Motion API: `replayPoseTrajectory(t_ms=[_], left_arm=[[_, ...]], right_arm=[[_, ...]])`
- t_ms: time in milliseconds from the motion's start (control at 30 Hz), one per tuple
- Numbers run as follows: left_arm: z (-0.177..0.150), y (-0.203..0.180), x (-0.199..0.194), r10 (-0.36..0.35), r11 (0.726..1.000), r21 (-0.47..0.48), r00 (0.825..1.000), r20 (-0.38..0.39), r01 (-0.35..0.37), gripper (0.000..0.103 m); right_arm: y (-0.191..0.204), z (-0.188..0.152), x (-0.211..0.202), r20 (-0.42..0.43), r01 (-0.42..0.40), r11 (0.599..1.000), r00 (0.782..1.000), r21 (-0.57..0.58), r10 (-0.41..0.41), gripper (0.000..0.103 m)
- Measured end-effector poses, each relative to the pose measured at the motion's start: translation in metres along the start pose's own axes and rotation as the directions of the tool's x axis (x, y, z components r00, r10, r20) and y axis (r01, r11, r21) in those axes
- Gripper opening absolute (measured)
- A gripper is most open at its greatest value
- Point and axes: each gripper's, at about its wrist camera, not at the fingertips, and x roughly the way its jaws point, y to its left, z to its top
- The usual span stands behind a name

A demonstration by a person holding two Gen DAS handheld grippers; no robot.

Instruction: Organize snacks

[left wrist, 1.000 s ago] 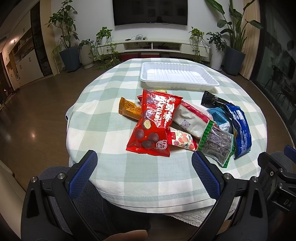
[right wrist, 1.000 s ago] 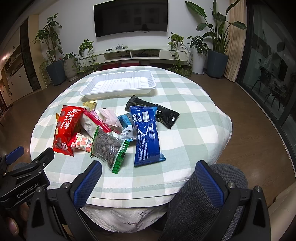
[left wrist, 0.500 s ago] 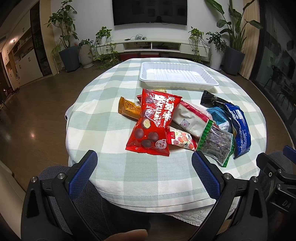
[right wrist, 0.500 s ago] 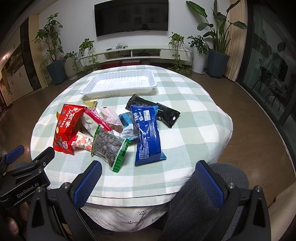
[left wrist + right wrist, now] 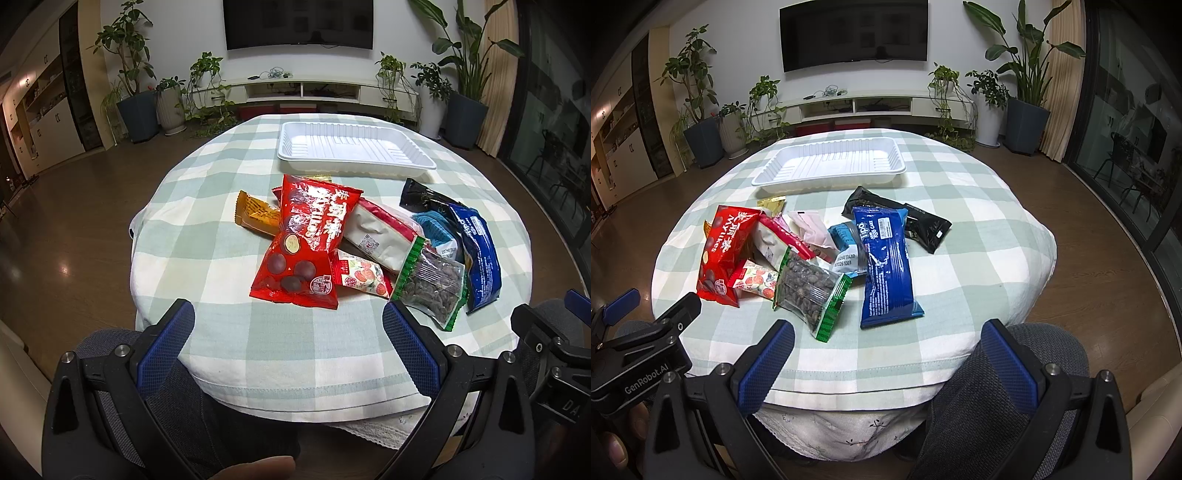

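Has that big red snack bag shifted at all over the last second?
No. The big red snack bag still lies on the orange packet, just in front of the white tray, as before. Neither tool touches it.

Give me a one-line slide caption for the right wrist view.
Open right gripper faces a pile of snack packets beside an empty white tray on a checked tablecloth.

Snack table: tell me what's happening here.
A person holds a gripper in each hand at the near edge of the table. The left gripper and right gripper are both open and empty. A pile of snack packets, including a red bag and a blue pack, lies untouched. The white tray behind it is empty.
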Motion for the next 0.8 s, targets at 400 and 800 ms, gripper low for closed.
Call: replayPoseTrajectory(t_ms=[400, 800], left_arm=[[-0.0023, -0.0005, 0.0014, 0.001, 1.0, 0.0, 1.0, -0.001, -0.001, 0.103], [-0.004, -0.0011, 0.0024, -0.001, 1.0, -0.001, 1.0, -0.002, 0.001, 0.103]], right_arm=[[-0.0001, 0.0002, 0.0, -0.001, 0.0, 1.0, 1.0, 0.0, 0.0, 0.103], [0.0011, -0.001, 0.0018, -0.003, -0.001, 1.0, 1.0, -0.002, 0.001, 0.103]])
